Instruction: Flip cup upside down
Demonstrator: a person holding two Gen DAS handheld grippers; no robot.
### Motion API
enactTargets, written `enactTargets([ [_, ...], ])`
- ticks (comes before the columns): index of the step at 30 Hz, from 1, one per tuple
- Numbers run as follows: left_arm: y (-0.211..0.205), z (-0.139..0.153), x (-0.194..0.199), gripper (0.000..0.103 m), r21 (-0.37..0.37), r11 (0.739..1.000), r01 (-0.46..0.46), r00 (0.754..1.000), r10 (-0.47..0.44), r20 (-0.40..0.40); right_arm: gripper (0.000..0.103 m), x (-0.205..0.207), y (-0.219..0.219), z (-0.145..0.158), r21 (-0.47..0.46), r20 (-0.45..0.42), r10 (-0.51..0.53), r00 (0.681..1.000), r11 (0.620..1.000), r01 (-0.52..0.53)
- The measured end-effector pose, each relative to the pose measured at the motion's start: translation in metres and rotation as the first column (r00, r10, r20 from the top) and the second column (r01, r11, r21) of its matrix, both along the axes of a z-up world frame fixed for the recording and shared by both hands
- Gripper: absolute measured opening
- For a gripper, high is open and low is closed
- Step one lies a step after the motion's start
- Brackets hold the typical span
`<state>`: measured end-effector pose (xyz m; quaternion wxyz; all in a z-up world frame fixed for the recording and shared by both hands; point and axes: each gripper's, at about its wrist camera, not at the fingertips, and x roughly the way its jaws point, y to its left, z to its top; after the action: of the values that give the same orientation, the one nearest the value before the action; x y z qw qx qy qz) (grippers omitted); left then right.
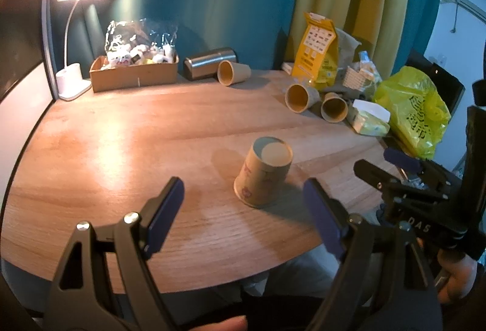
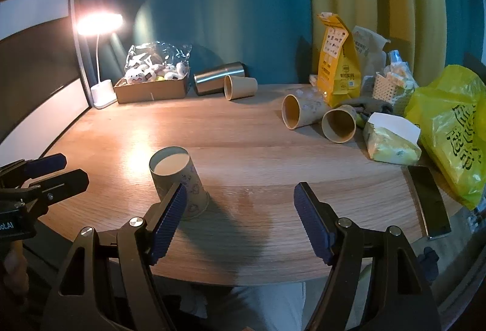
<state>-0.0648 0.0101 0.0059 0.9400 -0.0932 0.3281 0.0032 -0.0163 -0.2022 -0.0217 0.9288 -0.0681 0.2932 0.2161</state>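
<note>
A tan paper cup with pink prints stands upside down on the wooden table, base up. It also shows in the right wrist view. My left gripper is open and empty, just short of the cup, with the cup between and beyond its blue pads. My right gripper is open and empty, to the right of the cup; its left pad overlaps the cup's lower side in the view. The right gripper also shows at the right of the left wrist view.
Three more paper cups lie on their sides at the back. A steel tumbler, a cardboard box of snacks, a lit desk lamp, yellow bags, a tissue pack and a phone ring the table.
</note>
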Motion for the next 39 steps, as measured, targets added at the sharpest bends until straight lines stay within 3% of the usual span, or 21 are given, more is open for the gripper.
enactTargets([
  [39,0.026,0.002,0.001,0.082,-0.018,0.998,-0.067,0.998,0.067,0.011,0.076,0.014,0.028,-0.003,-0.018,-0.043,0.039,0.998,0.999,-0.040],
])
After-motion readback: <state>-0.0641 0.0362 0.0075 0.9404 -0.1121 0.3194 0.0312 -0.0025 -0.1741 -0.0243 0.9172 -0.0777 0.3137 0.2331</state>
